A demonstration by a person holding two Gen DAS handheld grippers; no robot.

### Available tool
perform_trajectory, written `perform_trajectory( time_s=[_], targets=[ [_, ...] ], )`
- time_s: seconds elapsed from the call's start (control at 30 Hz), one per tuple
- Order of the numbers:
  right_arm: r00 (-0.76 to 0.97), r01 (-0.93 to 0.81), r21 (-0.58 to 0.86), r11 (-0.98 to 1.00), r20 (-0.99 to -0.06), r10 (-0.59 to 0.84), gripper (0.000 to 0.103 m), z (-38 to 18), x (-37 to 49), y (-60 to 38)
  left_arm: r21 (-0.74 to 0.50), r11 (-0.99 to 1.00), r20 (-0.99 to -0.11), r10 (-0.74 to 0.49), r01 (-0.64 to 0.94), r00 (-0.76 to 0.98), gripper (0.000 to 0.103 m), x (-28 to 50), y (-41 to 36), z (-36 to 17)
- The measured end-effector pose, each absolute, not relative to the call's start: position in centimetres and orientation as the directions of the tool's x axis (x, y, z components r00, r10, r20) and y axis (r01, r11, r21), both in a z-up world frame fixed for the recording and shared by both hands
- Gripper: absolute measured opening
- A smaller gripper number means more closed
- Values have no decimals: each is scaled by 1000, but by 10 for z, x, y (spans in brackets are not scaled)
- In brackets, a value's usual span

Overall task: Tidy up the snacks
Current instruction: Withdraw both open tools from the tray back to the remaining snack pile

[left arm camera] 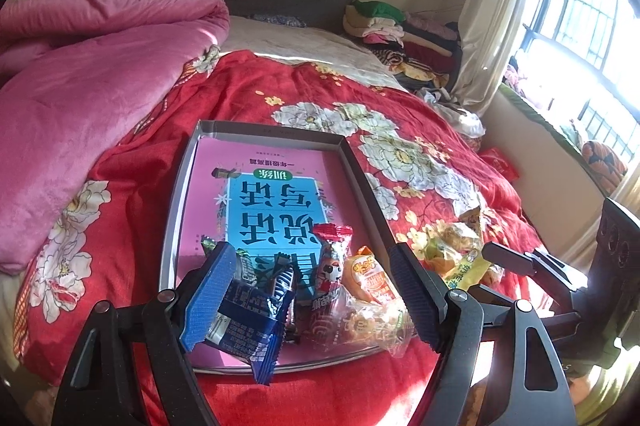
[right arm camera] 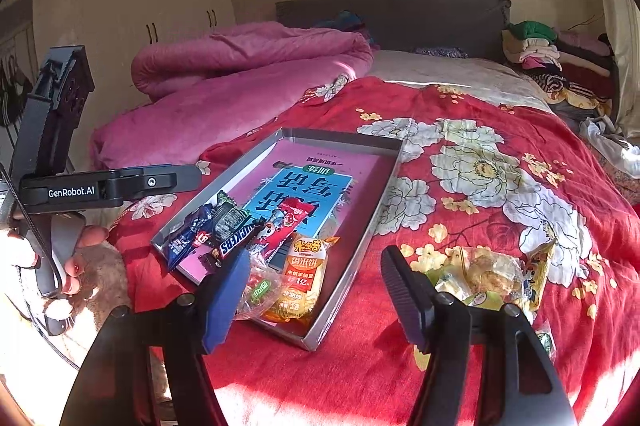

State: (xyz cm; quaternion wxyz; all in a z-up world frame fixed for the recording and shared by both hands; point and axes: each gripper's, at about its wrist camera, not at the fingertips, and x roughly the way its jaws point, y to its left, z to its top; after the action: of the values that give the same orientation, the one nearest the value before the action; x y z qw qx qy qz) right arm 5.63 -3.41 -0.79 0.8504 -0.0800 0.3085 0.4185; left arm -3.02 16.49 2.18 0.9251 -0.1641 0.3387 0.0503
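1. Two grippers stood over the near end of the bed: your left gripper (left arm camera: 312, 290) had its jaws wide apart with nothing pressed between them, and your right gripper (right arm camera: 316, 290) also held nothing, its jaws apart.
2. Just below the left one, inside the tray (left arm camera: 176, 193), lay the sorted snacks: a dark blue packet (left arm camera: 244, 326) close against its blue finger (left arm camera: 212, 298), a red packet (left arm camera: 330, 266) and an orange rice cracker bag (left arm camera: 370, 278) in the gap.
3. From the right wrist view those same packets crowded the tray's near corner, with a Snickers bar (right arm camera: 236, 244) among them, over a pink book (right arm camera: 320, 169) that lined the bottom.
4. The unsorted pile of yellow snacks (right arm camera: 488, 278) lay outside the tray on the red quilt (right arm camera: 460, 193), just past the right gripper's dark finger (right arm camera: 404, 290) and off to its right side.
5. That pile sat nearer your right hand than your left, I judged; its spread ran roughly sideways, so you needed to swing right and down.
6. Farther off lay the pink blanket (right arm camera: 248, 73) and stacked clothes (right arm camera: 560, 57).
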Motion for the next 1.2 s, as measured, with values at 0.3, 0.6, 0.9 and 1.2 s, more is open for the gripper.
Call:
perform_trajectory(
  time_s=[0.3,0.6,0.9,1.2],
  targets=[
    [510,-717,138,684,-564,649,68,4,64,-61,-284,948,-646,-77,-146,759,81,-26,131,30],
    [553,-679,146,719,-543,632,71,9,70,-88,-274,956,-666,-111,-104,738,81,-18,97,33],
    [613,-626,160,763,-505,608,74,16,74,-122,-272,959,-683,-134,-80,718,81,-11,71,36],
    [649,-570,172,803,-504,569,74,16,79,-146,-267,961,-694,-140,-72,706,81,-4,54,39]
  ],
)
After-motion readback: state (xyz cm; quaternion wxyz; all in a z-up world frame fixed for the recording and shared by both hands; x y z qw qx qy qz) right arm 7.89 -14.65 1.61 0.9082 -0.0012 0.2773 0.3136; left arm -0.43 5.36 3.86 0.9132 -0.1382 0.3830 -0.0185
